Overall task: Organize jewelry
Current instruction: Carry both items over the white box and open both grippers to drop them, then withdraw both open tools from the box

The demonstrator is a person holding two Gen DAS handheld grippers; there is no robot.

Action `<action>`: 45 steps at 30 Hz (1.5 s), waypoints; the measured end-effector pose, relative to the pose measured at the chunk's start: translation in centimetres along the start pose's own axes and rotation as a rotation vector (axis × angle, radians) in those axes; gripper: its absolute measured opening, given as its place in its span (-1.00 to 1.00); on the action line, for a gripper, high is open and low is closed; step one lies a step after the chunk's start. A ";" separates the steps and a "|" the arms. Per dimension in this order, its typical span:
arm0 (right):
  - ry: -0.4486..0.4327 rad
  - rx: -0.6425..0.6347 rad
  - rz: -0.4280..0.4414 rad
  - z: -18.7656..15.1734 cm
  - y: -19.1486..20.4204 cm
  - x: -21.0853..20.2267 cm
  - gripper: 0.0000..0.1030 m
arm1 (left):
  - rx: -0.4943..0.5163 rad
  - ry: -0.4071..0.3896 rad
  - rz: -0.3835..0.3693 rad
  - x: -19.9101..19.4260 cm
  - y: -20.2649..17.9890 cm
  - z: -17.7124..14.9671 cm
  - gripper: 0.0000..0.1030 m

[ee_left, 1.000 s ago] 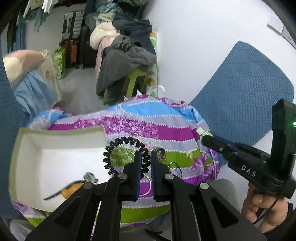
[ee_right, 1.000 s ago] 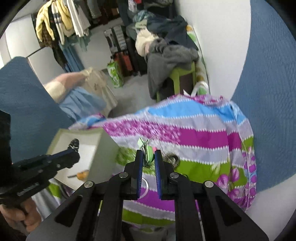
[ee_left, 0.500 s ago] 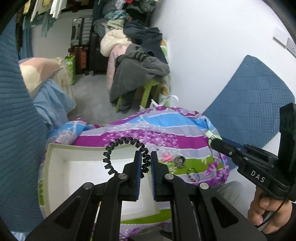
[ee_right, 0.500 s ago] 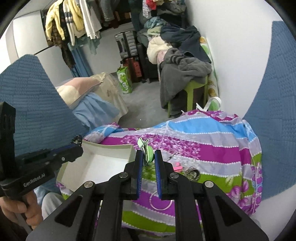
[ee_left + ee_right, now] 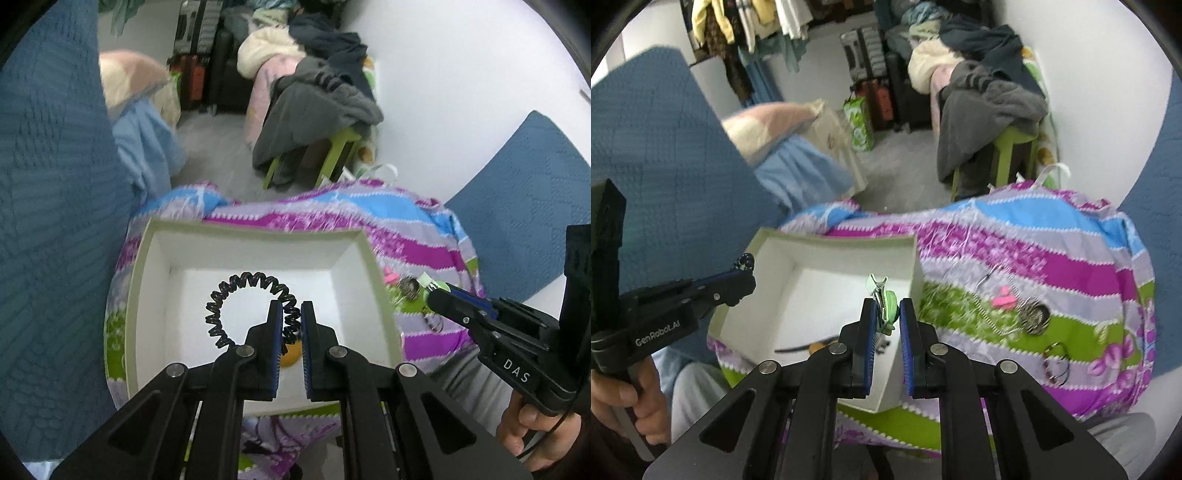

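Over the white card box (image 5: 255, 240), left tongs (image 5: 291, 321) clamp a black coiled loop (image 5: 251, 302) standing upright; right tongs (image 5: 886, 317) clamp a green clip (image 5: 884, 301), its long axis pointing away.

The box (image 5: 827, 280) rests on the patterned cloth (image 5: 1052, 258). To its right on the cloth lie a clip (image 5: 1003, 301) and rings (image 5: 1036, 314). Behind stands a clothes-laden stool (image 5: 1008, 147).
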State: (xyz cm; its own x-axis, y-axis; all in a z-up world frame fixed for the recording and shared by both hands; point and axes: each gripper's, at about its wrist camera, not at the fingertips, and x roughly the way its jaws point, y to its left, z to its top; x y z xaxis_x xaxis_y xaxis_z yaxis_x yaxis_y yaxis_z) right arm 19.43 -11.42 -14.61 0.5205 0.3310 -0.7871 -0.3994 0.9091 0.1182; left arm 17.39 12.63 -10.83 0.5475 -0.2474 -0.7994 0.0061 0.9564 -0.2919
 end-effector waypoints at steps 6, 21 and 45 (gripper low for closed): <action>0.069 -0.016 0.019 -1.7 1.0 2.9 -0.79 | -0.043 0.052 -0.002 2.2 1.9 -2.0 -0.85; 0.000 -0.049 0.118 -0.9 1.6 0.2 -0.35 | -0.057 0.025 0.039 1.2 0.6 -1.8 0.14; -0.144 0.071 -0.055 -3.7 -13.8 -6.5 -0.35 | 0.072 -0.038 -0.121 2.4 -16.2 -4.1 0.13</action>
State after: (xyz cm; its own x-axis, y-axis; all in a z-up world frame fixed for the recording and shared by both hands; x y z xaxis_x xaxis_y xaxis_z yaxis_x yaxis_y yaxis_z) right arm 18.78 -27.04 -13.32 0.6452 0.3085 -0.6989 -0.3159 0.9407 0.1236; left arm 15.18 -4.12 -10.22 0.5705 -0.3565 -0.7399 0.1331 0.9291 -0.3450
